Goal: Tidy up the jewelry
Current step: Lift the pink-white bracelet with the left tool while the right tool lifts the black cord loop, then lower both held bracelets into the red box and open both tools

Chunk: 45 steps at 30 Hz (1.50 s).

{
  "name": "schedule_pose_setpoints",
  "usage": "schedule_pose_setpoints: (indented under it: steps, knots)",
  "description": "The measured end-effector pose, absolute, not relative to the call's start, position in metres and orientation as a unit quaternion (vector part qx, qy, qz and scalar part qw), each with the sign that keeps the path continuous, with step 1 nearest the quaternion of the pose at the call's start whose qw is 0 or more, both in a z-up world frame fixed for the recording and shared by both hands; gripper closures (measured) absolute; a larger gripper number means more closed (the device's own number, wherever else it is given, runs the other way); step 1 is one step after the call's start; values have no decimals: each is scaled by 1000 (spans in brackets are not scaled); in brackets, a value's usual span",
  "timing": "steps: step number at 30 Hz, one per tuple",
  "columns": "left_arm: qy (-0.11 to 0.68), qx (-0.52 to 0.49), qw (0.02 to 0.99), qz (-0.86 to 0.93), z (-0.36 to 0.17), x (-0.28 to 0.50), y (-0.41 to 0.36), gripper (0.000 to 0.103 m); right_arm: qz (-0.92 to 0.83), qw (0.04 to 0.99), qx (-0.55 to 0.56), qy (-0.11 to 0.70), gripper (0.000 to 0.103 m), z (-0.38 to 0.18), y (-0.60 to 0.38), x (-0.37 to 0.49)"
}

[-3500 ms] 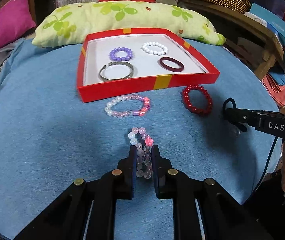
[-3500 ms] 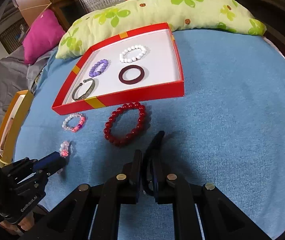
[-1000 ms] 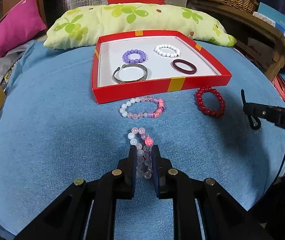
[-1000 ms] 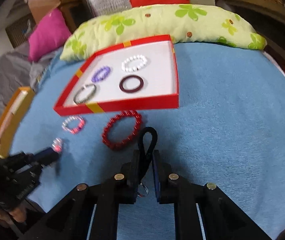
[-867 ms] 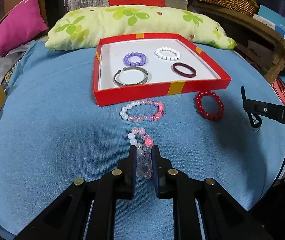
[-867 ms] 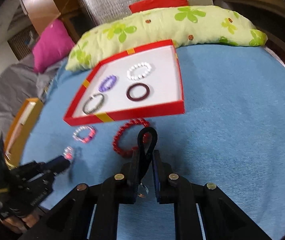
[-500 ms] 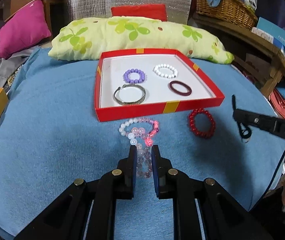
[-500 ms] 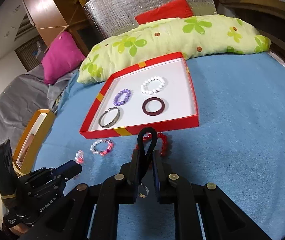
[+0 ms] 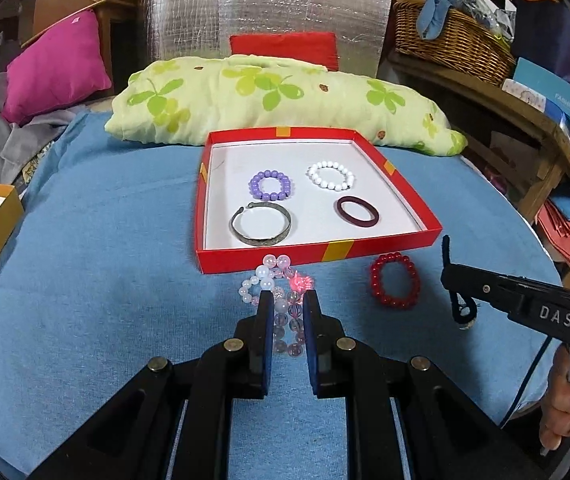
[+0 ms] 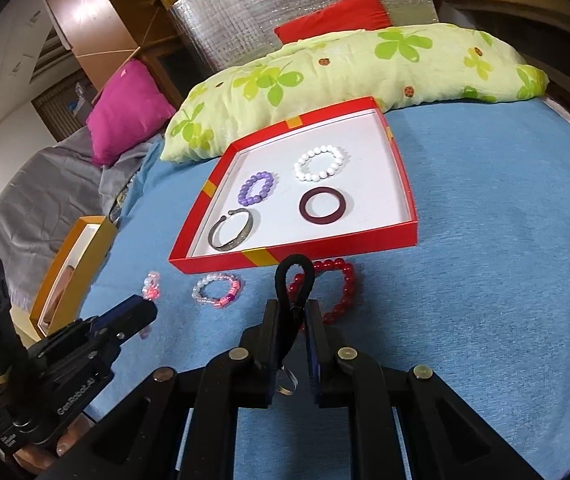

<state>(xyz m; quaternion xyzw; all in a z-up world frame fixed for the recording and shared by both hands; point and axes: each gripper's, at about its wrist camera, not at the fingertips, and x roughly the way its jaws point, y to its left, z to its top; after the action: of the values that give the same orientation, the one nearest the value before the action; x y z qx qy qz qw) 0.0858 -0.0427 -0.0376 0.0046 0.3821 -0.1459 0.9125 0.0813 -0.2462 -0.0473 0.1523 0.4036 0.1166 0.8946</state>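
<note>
My left gripper [image 9: 288, 300] is shut on a pale pink bead bracelet [image 9: 272, 268] and holds it up above the blue cloth. My right gripper [image 10: 292, 307] is shut on a black cord loop [image 10: 295, 276], also held up. A red tray [image 9: 429, 224] holds a purple bead bracelet [image 9: 271, 185], a white bead bracelet [image 9: 331, 176], a silver bangle [image 9: 261, 225] and a dark maroon ring [image 9: 357, 211]. In front of the tray lie a red bead bracelet [image 9: 395, 285] and a pink-and-clear bead bracelet [image 10: 217, 289]. The left gripper also shows in the right wrist view [image 10: 147, 306].
A green-leaf pillow [image 9: 277, 100] lies behind the tray. An orange box [image 10: 73, 268] stands at the left table edge. A magenta cushion [image 9: 55, 64] and a wicker basket [image 9: 453, 48] are beyond the table. The round table [image 9: 85, 240] is covered in blue cloth.
Both grippers have risen and moved forward toward the red tray, each still holding its item. The view is now higher above the cloth.
</note>
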Motion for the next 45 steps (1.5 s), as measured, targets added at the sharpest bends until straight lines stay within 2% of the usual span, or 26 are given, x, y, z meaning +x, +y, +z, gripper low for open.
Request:
schedule_pose_setpoints:
  steps: [45]
  knots:
    - [394, 38, 915, -73, -44, 100, -49, 88, 92, 902, 155, 393, 90, -45, -251, 88]
